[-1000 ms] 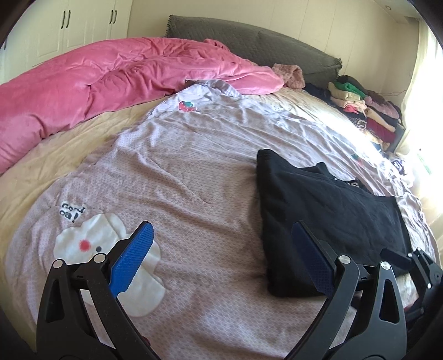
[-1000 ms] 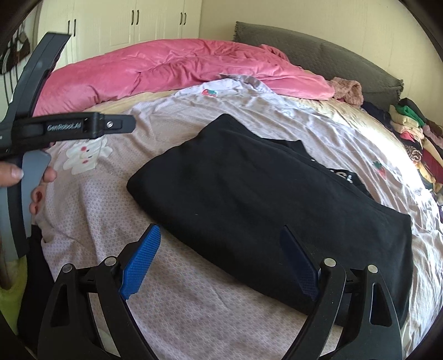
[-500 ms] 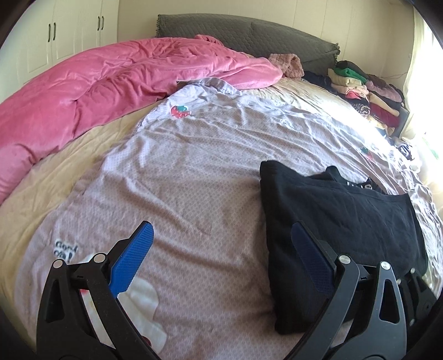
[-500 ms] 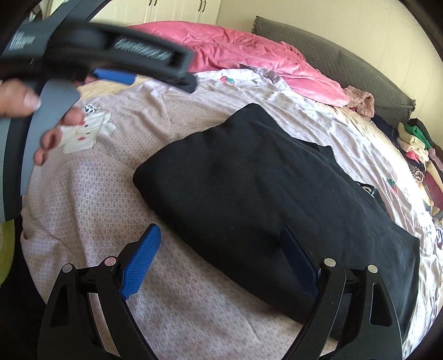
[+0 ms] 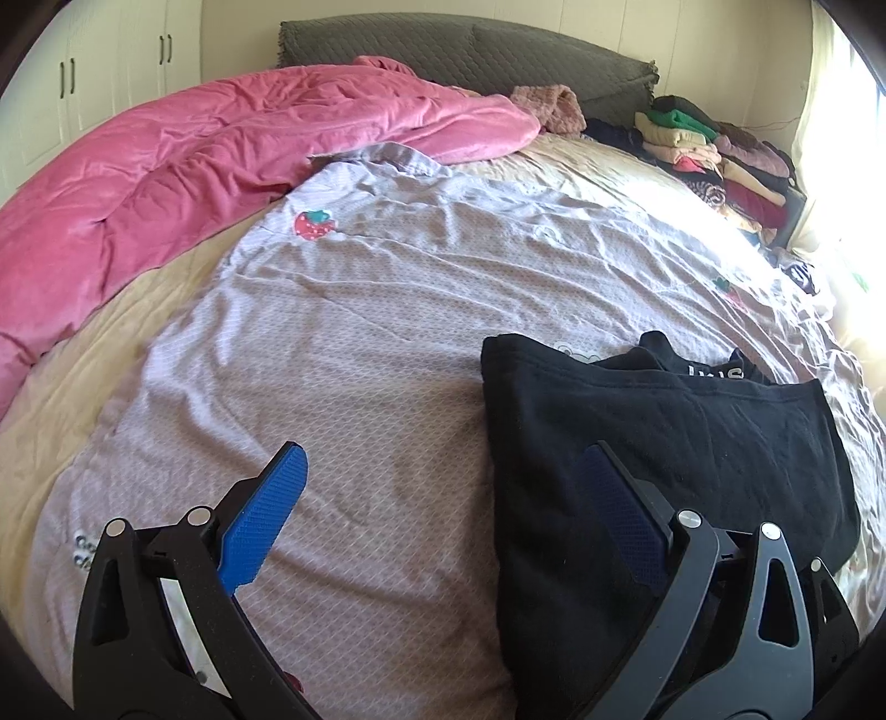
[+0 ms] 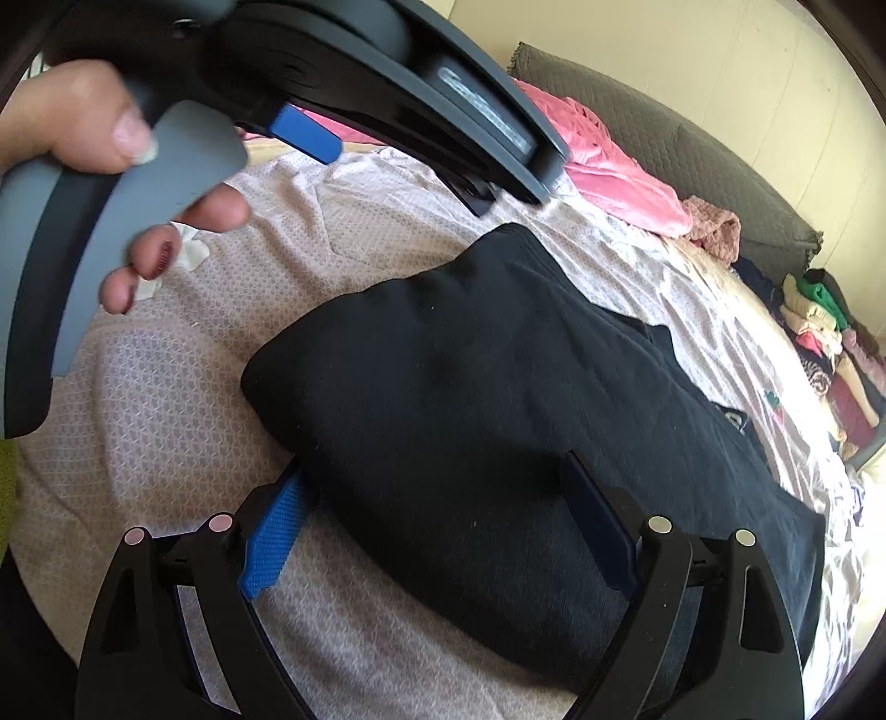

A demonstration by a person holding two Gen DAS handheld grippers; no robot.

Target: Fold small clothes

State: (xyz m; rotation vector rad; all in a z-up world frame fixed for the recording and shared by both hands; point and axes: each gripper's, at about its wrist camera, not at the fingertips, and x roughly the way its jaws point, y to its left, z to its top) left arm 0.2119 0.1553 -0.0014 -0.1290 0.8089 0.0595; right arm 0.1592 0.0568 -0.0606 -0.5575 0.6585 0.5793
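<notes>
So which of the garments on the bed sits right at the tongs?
The folded black cotton garment, lying flat between both open tongs; the stacked colourful clothes and the fuzzy pink knit piece sit far off by the headboard.

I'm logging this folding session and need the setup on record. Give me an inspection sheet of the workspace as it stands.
Surface: bed with a wrinkled lilac sheet.
Job's things: black garment, folded, lying flat.
Clutter: pink duvet bunched at the far side; clothes pile by the grey headboard.
Grippers: left gripper open, over the garment's edge; right gripper open, fingers straddling the garment's near edge.
Cables: nothing seen.
Surroundings: white wardrobe, bright window at right.
</notes>
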